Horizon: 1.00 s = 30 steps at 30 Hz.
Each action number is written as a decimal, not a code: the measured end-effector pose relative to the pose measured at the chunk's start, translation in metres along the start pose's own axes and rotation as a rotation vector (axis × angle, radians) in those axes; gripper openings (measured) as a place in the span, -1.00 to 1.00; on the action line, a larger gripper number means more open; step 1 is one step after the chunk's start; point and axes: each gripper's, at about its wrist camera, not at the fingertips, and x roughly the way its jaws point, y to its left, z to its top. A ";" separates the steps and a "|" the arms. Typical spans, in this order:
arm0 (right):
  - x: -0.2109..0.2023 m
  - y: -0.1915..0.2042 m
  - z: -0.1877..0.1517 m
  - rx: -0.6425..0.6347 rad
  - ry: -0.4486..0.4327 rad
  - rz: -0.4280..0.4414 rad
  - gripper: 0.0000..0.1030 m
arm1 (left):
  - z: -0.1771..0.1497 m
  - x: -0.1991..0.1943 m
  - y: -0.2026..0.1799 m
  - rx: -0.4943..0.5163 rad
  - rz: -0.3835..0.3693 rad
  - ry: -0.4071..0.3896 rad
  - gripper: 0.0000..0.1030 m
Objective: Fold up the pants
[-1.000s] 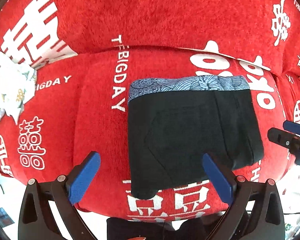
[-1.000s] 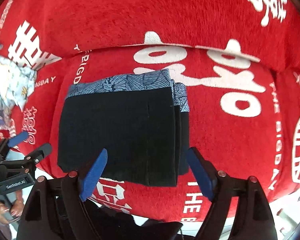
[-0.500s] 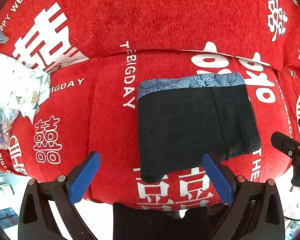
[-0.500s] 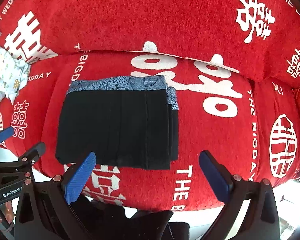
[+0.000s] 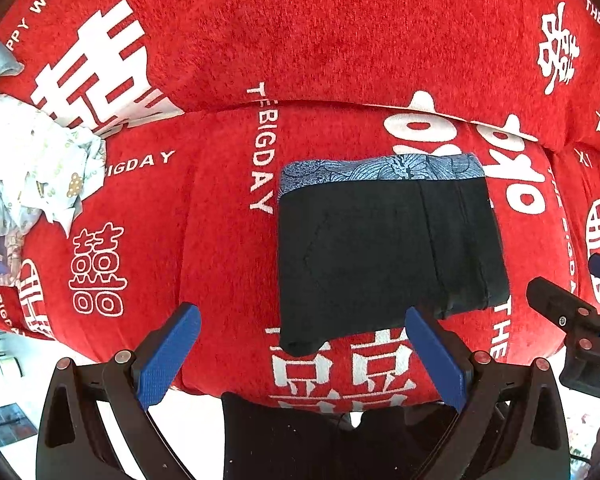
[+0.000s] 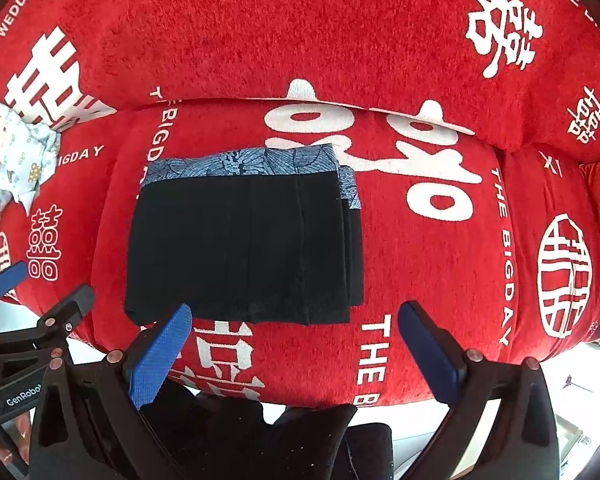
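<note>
Red sofa upholstery (image 5: 228,240), printed with white wedding characters and "THE BIG DAY", fills both views, and we hold our tongs low in front of its seat cushion. On that cushion lie the black pants (image 5: 380,256), one pair, folded into a compact rectangle with the blue patterned waistband along the far edge. We count several stacked layers stepping out along the bundle's right side in the right wrist view, which suggests to us the folding is essentially finished; the near left corner sags a little over the cushion's front.

Our left gripper (image 5: 300,356) is spread wide and holds nothing, its blue pads clear of the cloth. Our right gripper (image 6: 296,348) is equally wide apart and empty, hovering just short of the bundle's near edge. Both sit apart from the fabric, we judge, because the pile needs no more handling.

At the far left of the sofa rests one crumpled light garment (image 5: 32,168), perhaps more than one piece; the fisheye edge blurs it.
</note>
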 end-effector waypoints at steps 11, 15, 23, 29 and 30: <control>-0.003 0.015 0.009 -0.032 0.004 -0.004 0.99 | 0.001 0.000 0.006 -0.022 0.023 0.010 0.99; -0.003 0.019 0.009 -0.042 0.005 -0.009 0.99 | 0.002 0.000 0.010 -0.033 0.017 0.013 0.99; -0.003 0.020 0.009 -0.046 0.011 -0.014 0.99 | 0.002 0.000 0.009 -0.033 0.010 0.020 0.99; -0.004 0.017 0.010 -0.035 0.012 -0.017 0.99 | 0.002 -0.001 0.005 -0.017 0.009 0.019 0.99; -0.004 0.016 0.010 -0.034 0.011 -0.018 0.99 | 0.002 -0.001 0.004 -0.016 0.010 0.019 0.99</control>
